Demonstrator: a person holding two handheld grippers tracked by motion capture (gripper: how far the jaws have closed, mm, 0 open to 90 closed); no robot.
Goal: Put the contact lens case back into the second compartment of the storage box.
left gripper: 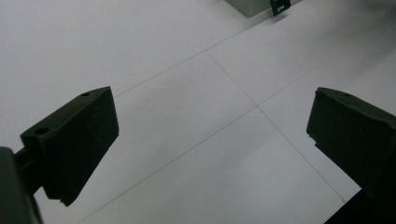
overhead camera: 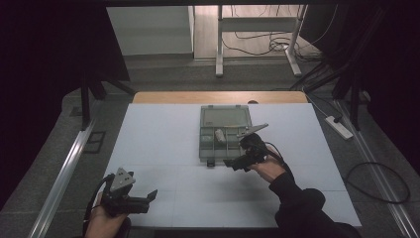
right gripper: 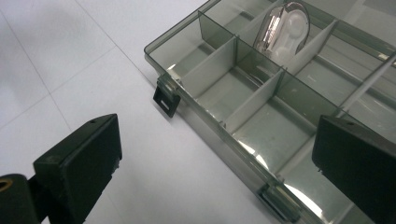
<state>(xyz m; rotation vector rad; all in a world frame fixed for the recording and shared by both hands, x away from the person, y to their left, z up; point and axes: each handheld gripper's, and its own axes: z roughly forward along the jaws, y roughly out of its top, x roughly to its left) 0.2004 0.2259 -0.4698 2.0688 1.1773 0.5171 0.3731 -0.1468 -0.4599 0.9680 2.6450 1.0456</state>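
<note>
Smoky clear plastic compartment box (overhead camera: 224, 133), lid open, at table (overhead camera: 163, 148) centre toward far edge; small white-silver oval item (right gripper: 284, 32) in one cell. Right gripper (right gripper: 219, 154) jaws apart, empty, at box's near edge, prob. for access. Left gripper (left gripper: 210, 140) apart, parked near-left corner.

The organiser box (right gripper: 261, 107) is cut off by the right gripper view's top and right edges; its far compartments blur.

Smoky grey box on a white bench

The compartment box (right gripper: 261, 116) is translucent grey with a black latch (right gripper: 166, 100) — a white-and-clear part (right gripper: 285, 35) inside; bench (overhead camera: 163, 148) white, thinly gridded; both tools black.
</note>
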